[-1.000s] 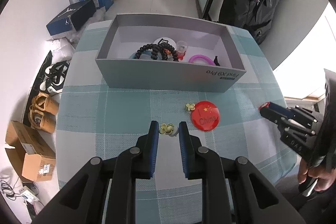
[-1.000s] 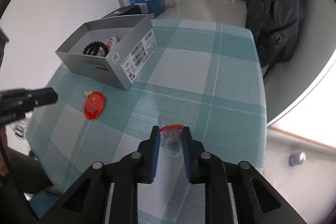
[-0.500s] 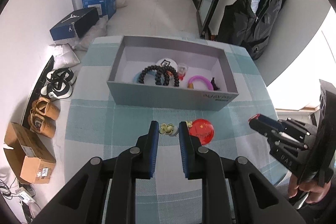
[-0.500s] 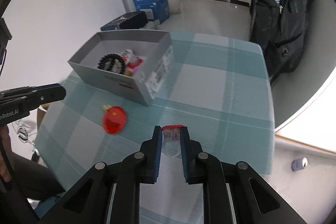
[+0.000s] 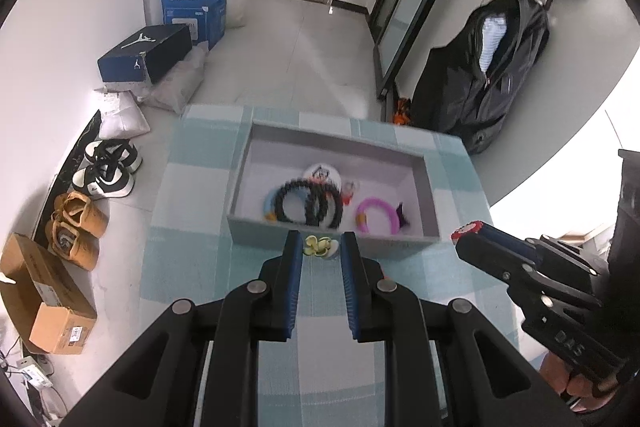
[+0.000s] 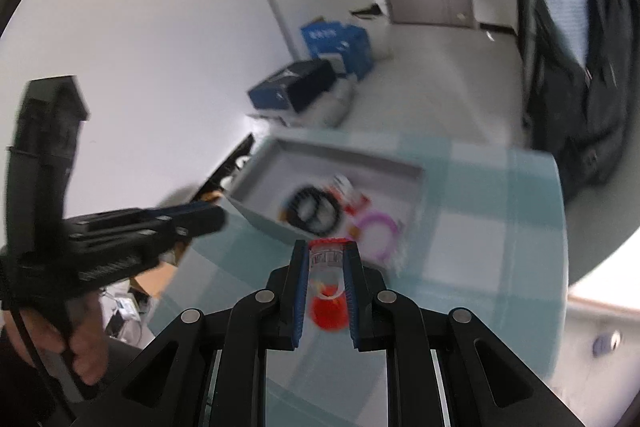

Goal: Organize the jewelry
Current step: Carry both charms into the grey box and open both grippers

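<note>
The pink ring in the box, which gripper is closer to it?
Right, probably. The right gripper sits just short of the pink ring; the left gripper is further along the box, by the black beads.

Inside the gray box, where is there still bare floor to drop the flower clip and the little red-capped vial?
In the gray box, the far strip along the back wall is bare, and so is the left end beside the black bead bracelets. The near middle is crowded: the bracelets, white round badge and pink ring. The left gripper holds the flower clip; the right gripper holds the vial.
</note>
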